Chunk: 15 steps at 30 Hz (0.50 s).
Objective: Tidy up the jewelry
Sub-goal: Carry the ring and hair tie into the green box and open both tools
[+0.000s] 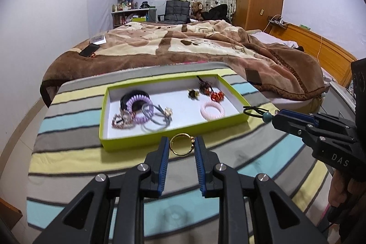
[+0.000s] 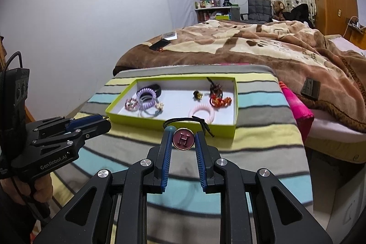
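Observation:
A lime-green tray (image 1: 146,141) (image 2: 146,124) with a white floor lies on the striped blanket and holds several hair ties and clips. My left gripper (image 1: 181,144) is shut on a gold ring (image 1: 181,145), held just in front of the tray's near wall. My right gripper (image 2: 183,140) is shut on a dark red round charm marked H (image 2: 183,139); a black elastic cord (image 2: 196,121) with a teal bead (image 2: 170,129) hangs from it over the tray's near right corner. In the left wrist view the right gripper (image 1: 278,118) reaches in from the right with the cord (image 1: 255,111) and bead (image 1: 267,116).
Inside the tray lie a pink coil tie (image 1: 212,109), purple coil ties (image 1: 137,104), a grey tie (image 1: 155,120) and red clips (image 1: 216,95). Behind it spreads a bed with a brown blanket (image 1: 183,49) bearing a phone (image 1: 89,50). A pink cloth (image 2: 297,106) lies right of the striped blanket.

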Tool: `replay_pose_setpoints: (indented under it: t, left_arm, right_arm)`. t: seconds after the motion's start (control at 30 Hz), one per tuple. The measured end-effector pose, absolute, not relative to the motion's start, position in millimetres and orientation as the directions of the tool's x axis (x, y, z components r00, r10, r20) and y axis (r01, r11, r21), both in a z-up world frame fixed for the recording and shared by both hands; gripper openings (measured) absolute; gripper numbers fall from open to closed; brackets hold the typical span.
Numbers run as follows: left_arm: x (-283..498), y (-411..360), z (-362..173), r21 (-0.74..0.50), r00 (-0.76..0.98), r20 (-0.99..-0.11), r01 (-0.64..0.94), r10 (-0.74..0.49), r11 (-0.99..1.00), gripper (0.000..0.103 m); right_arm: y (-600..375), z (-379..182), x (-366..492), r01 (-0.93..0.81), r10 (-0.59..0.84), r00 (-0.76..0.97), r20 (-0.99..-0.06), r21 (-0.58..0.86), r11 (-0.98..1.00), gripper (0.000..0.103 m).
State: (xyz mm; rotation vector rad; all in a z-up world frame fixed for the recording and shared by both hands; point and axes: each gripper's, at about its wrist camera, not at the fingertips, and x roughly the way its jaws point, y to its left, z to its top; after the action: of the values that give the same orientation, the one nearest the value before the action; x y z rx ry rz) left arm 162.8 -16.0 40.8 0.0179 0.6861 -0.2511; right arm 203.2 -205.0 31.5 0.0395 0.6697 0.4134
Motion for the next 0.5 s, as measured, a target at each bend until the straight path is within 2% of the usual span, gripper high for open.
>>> replay_pose_setpoints:
  t: [0.5]
  left_arm:
    - [231.2, -18.0, 41.4, -0.045, 0.746, -0.629, 0.246, -0.218, 0.968, 0.023]
  right_arm:
    - [-191.0, 29.1, 262.8, -0.376, 0.374, 0.705, -0.602, 0.129, 0.918, 0.021]
